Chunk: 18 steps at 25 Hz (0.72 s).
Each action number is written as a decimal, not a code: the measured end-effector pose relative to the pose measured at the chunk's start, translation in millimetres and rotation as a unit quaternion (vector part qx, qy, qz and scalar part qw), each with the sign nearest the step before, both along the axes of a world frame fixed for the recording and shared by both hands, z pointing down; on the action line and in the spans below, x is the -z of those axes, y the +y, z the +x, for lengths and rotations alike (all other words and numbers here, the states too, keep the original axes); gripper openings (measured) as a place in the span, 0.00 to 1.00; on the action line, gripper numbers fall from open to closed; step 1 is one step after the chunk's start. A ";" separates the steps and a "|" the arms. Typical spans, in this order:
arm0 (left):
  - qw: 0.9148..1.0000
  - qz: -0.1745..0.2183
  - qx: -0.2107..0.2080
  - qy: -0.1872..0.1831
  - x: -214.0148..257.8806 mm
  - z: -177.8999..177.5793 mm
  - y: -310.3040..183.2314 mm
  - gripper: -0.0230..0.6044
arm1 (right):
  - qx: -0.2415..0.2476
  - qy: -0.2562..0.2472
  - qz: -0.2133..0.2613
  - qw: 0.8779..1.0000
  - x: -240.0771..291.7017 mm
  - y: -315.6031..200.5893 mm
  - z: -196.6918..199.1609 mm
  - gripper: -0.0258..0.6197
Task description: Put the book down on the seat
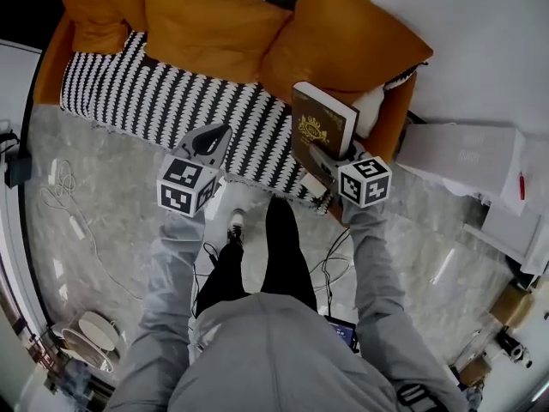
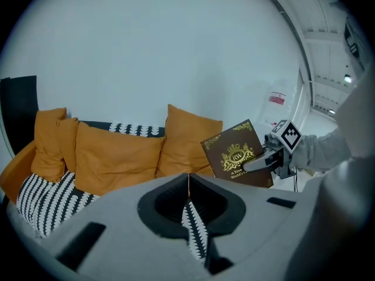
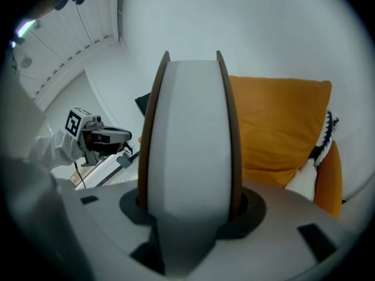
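Observation:
A brown book (image 1: 319,127) with a gold crest is held upright over the sofa's right end. My right gripper (image 1: 328,156) is shut on its lower edge. In the right gripper view the book's white page edge (image 3: 187,133) fills the space between the jaws, with a brown cover on each side. The seat (image 1: 154,93) has a black-and-white patterned cover and lies below and to the left of the book. My left gripper (image 1: 210,140) hovers over the seat's front edge, shut and holding nothing. The left gripper view shows the book (image 2: 237,154) off to the right.
Orange cushions (image 1: 214,24) line the sofa's back, and one (image 1: 343,41) stands right behind the book. A white low table (image 1: 459,153) with papers stands at the right. Cables (image 1: 69,204) trail over the marble floor at the left. The person's legs (image 1: 257,256) stand before the sofa.

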<state>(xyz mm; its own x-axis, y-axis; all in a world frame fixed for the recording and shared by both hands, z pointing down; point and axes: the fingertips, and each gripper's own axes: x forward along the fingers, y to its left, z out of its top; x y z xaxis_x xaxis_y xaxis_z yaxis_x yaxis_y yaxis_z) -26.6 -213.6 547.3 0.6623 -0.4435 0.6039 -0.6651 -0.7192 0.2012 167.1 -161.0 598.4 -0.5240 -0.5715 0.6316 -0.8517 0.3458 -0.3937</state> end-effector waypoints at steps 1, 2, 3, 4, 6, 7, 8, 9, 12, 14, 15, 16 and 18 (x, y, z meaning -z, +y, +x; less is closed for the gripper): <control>1.000 -0.004 0.005 -0.001 -6.1 0.3 -3.1 0.08 | 0.001 0.000 -0.008 1.000 -11.1 -4.4 2.8 0.40; 1.000 -0.007 0.010 -0.002 -12.2 0.5 -6.5 0.08 | 0.004 0.000 -0.017 1.000 -22.4 -9.4 5.6 0.40; 1.000 -0.011 0.016 -0.002 -18.6 0.3 -9.8 0.08 | 0.009 0.002 -0.026 1.000 -34.0 -14.5 7.5 0.40; 1.000 -0.016 0.021 -0.003 -25.3 -0.5 -12.6 0.08 | 0.015 0.005 -0.035 0.999 -45.7 -19.4 8.1 0.40; 0.999 -0.027 0.030 -0.007 -39.3 -2.0 -18.0 0.08 | 0.030 0.010 -0.050 0.998 -68.1 -30.3 6.5 0.40; 0.999 -0.031 0.032 -0.009 -46.2 -1.4 -21.1 0.08 | 0.038 0.012 -0.056 0.998 -78.5 -36.1 5.4 0.40; 0.999 -0.034 0.034 -0.011 -52.9 0.4 -23.9 0.08 | 0.046 0.014 -0.061 0.997 -88.2 -41.4 4.8 0.40; 0.999 -0.037 0.036 -0.012 -59.4 3.0 -25.7 0.08 | 0.055 0.016 -0.067 0.996 -97.3 -45.5 4.6 0.41; 0.998 -0.048 0.043 -0.014 -76.8 11.8 -27.3 0.08 | 0.087 0.023 -0.082 0.993 -122.7 -52.9 3.1 0.41; 0.997 -0.056 0.048 -0.015 -87.4 14.9 -28.0 0.08 | 0.112 0.033 -0.092 0.989 -140.3 -55.6 -0.2 0.41; 0.997 -0.059 0.049 -0.015 -92.5 15.2 -28.3 0.08 | 0.126 0.039 -0.099 0.986 -149.3 -56.2 -2.2 0.41; 0.997 -0.063 0.051 -0.015 -97.2 14.7 -28.6 0.08 | 0.139 0.046 -0.107 0.983 -158.0 -56.8 -4.4 0.41; 0.996 -0.071 0.055 -0.015 -105.6 12.5 -29.4 0.08 | 0.161 0.059 -0.121 0.978 -173.7 -59.0 -9.1 0.41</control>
